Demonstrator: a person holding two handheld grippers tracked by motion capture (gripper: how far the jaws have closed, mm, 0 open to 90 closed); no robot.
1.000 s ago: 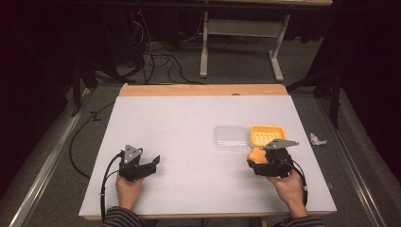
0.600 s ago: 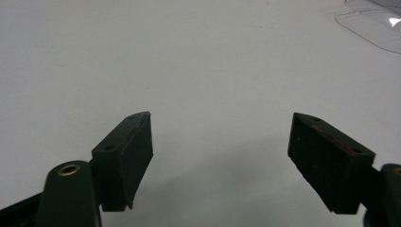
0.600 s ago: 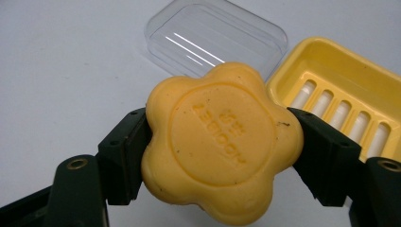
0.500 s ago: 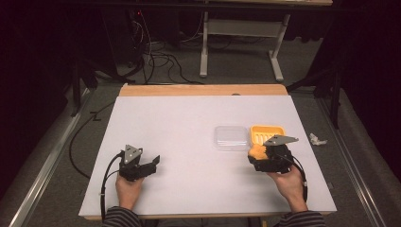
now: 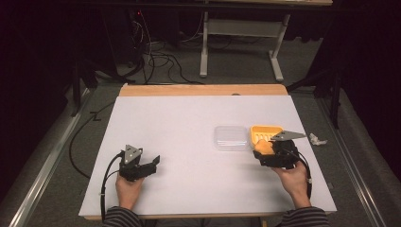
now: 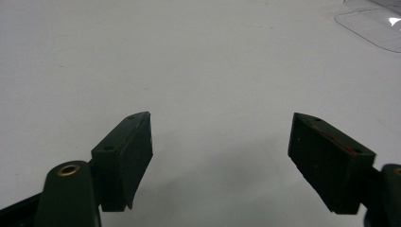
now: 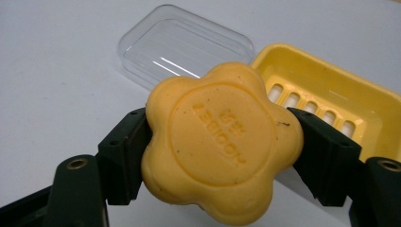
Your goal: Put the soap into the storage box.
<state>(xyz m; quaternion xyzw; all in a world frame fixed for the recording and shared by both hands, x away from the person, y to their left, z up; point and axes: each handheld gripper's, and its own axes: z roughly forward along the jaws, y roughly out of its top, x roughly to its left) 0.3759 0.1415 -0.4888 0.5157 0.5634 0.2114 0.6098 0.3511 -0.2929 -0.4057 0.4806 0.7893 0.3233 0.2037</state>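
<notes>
Item: flower-shaped orange soap (image 7: 215, 142), being pinched at its sides by the right tool (image 7: 217, 151), sitting just short of the yellow soap dish (image 7: 331, 80) ahead. Handling: keeping it level, lowering centrally onto the slots. Left tool (image 6: 220, 156) idling wide, gripping nothing

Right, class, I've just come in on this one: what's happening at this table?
A person at a white table holds a two-jaw gripper in each hand. The right gripper is clamped on a flower-shaped orange soap bar, holding it just in front of an open yellow soap dish with a slotted floor. The dish's clear lid lies on the table beside it. The left gripper rests open and empty, apart from the rest. The soap is not yet in the dish.
</notes>
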